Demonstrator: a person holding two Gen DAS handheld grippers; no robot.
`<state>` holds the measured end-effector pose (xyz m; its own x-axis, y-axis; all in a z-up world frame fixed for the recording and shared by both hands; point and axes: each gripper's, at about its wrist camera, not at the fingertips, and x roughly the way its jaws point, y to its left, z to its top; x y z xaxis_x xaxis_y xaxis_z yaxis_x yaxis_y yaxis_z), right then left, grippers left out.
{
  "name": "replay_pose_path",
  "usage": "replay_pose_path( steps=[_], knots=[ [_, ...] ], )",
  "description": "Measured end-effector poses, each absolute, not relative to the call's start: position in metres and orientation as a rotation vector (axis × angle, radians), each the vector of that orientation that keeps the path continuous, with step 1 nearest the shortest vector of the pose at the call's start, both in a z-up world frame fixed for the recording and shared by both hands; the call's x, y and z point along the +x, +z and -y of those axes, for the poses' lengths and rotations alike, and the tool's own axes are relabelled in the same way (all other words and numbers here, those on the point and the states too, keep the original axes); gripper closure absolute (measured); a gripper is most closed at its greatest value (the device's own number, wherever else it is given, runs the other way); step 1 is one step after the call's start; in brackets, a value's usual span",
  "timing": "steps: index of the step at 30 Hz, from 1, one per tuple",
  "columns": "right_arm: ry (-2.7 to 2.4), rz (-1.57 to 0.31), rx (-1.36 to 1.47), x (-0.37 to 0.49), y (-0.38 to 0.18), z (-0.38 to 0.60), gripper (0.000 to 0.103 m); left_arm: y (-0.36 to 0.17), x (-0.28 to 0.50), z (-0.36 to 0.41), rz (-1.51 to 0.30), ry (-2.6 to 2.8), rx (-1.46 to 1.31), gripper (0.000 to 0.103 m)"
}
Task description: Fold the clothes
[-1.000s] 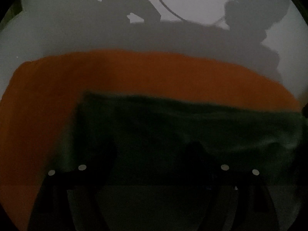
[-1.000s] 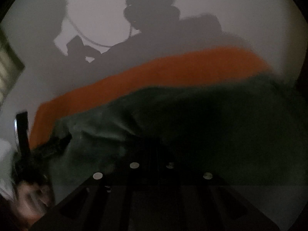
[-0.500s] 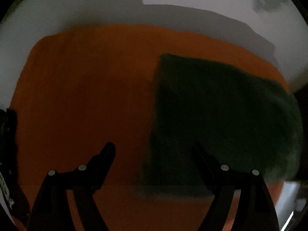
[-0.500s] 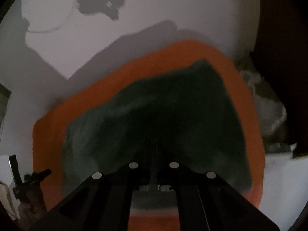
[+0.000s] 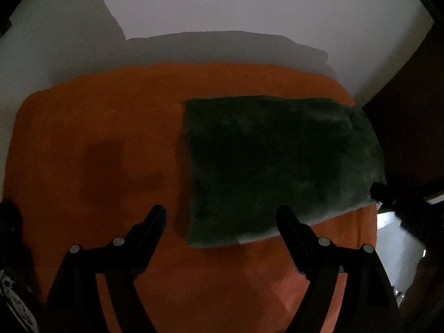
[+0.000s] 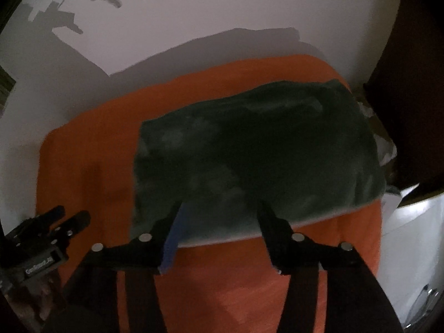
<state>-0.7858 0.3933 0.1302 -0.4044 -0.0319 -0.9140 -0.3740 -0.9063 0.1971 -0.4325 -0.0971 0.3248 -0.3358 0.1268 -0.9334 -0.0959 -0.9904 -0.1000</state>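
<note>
Green cloth (image 5: pixel 277 166) flat; left tool (image 6: pixel 55 224) seen from right wrist only.

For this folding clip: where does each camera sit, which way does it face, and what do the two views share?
Left wrist: on the left gripper, looking steeply down along its spread fingers at the green cloth lying on the orange cover; nothing lies between the fingers.
Right wrist: on the right gripper, looking steeply down; its jaws are opening, the cloth lying beneath them, not pinched. The left gripper shows at lower left.
Shared: the cloth, the cover, and the white wall behind.
</note>
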Motion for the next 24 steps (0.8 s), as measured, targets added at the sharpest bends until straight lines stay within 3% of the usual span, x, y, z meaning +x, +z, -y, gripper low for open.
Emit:
replay_pose_path(
  steps=[3, 8, 12, 18, 24],
  knots=[
    [2.405, -0.602, -1.556, -0.763, 0.141, -0.359, 0.027, 0.332, -0.41, 0.12, 0.022, 2.505, -1.687, 0.02],
    [2.456, -0.595, -1.513, -0.717, 0.164, -0.305, 0.025, 0.357, -0.334, 0.143, 0.001, 2.594, -1.613, 0.02],
    [2.51, -0.576, -1.441, -0.656, 0.194, -0.276, 0.014, 0.379, -0.264, 0.152, -0.027, 2.635, -1.551, 0.02],
    [2.601, -0.608, -1.414, -0.577, 0.219, -0.245, 0.012, 0.405, -0.165, 0.159, -0.1, 2.725, -1.463, 0.019],
    [2.631, -0.53, -1.385, -0.544, 0.211, -0.228, 0.002, 0.4, -0.146, 0.152, -0.183, 2.762, -1.445, 0.017]
  ],
)
